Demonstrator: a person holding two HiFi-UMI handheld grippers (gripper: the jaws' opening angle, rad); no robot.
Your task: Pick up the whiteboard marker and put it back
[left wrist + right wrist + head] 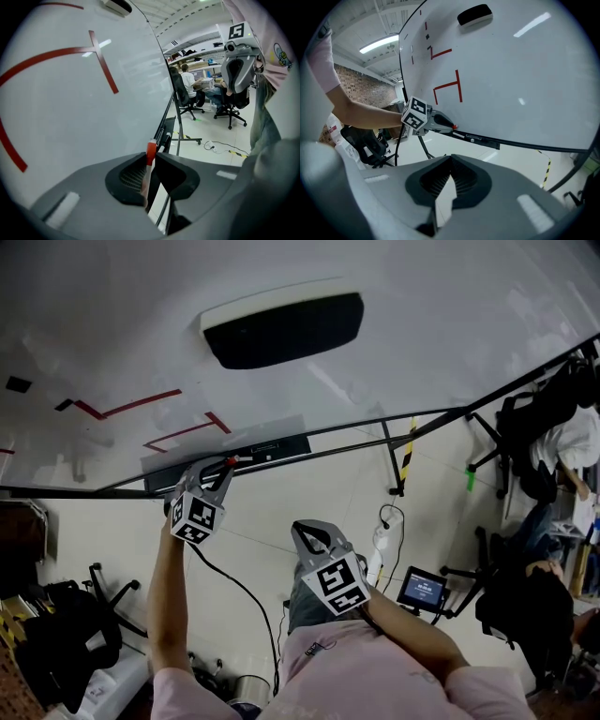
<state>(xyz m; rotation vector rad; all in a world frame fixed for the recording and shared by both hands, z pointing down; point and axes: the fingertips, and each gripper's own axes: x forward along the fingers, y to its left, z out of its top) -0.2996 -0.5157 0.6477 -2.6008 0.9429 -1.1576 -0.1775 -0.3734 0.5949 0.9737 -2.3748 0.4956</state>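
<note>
The whiteboard marker (150, 151), white with a red cap, stands between the jaws of my left gripper (151, 157), which is shut on it. In the head view my left gripper (220, 471) holds the marker's red tip (231, 460) just above the left end of the dark tray (272, 448) that runs along the bottom of the whiteboard (394, 343). From the right gripper view, the left gripper (440, 123) sits close to the tray (483, 139). My right gripper (310, 533) hangs back from the board, shut with nothing in it (450, 163).
A black eraser (281, 329) clings high on the board, and red line marks (127, 407) are drawn at its lower left. The board's stand leg (394, 460), a power strip with cable (380, 540) and a small screen (424, 589) are on the floor. Office chairs (187, 101) stand beyond.
</note>
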